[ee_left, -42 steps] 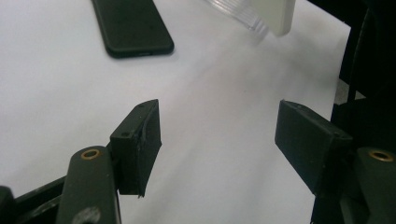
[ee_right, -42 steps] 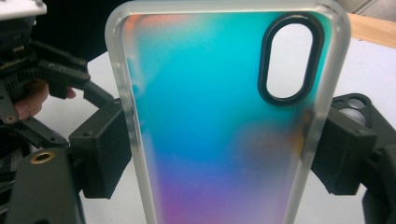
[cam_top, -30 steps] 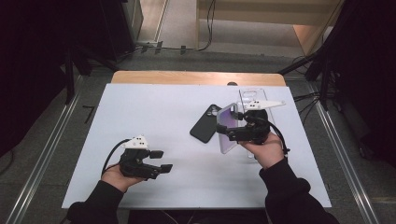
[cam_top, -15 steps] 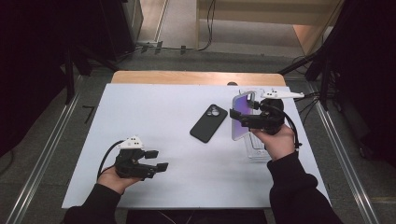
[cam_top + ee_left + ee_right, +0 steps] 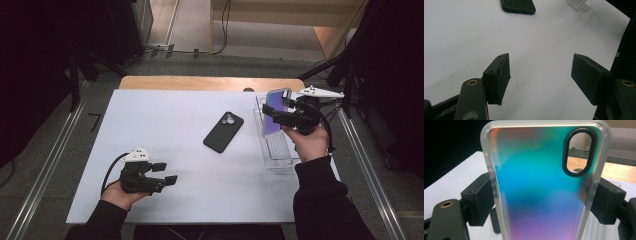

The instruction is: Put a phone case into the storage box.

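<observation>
From the high view, your right gripper [image 5: 276, 116] clamps an iridescent phone case [image 5: 276, 111] by its long edges and holds it upright above the clear tray [image 5: 278, 161] just beneath it. A black phone [image 5: 223, 132] lies on the white table [image 5: 165, 120], off to that gripper's left. Your left gripper [image 5: 165, 173] sits low over the table's near edge, jaws wide and empty.

In the left gripper view, your jaws stand wide apart over bare table, the black phone [image 5: 518, 6] well ahead of them.

In the right gripper view, your jaws press both sides of the phone case [image 5: 541, 185], its camera cutout up and to the right
</observation>
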